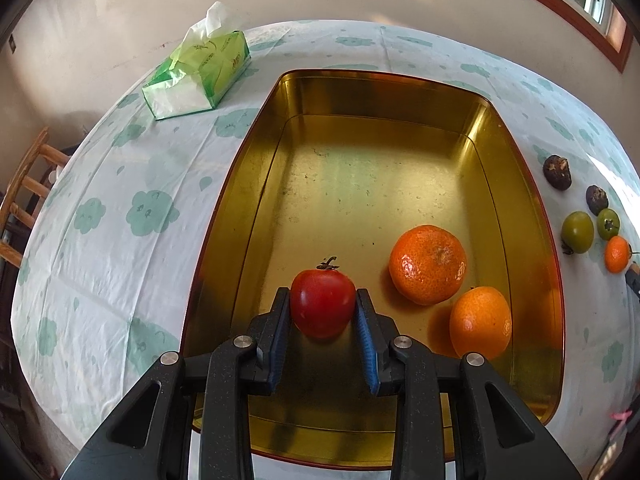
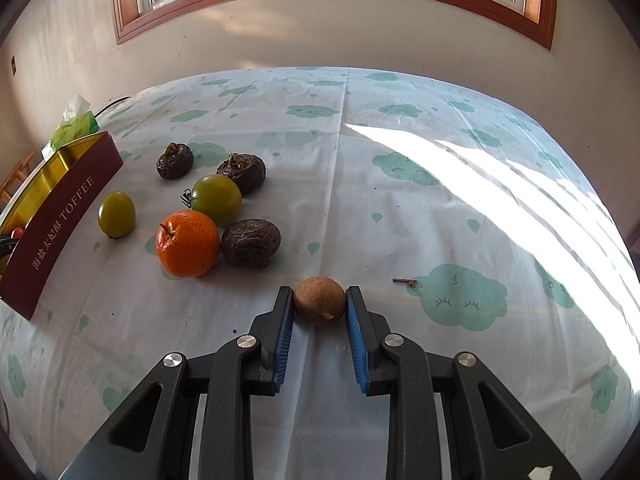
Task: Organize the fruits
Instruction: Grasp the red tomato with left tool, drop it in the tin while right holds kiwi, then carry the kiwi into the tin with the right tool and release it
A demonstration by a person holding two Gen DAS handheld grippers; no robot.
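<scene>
Two oranges (image 1: 428, 264) already lie in the tin (image 1: 256, 128), lower right of frame. Left tool (image 1: 323, 312) is closed on a red tomato (image 1: 322, 304) low inside the tin, not yet released. Right tool (image 2: 320, 308) grips a brown fruit (image 2: 319, 300) on the bench (image 2: 400, 208). Approx. six fruits wait beside the tin, centre left.

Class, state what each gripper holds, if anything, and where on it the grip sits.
Left gripper: round red tomato, pinched across its sides. Right gripper: small round brown fruit, likewise by its sides.
</scene>
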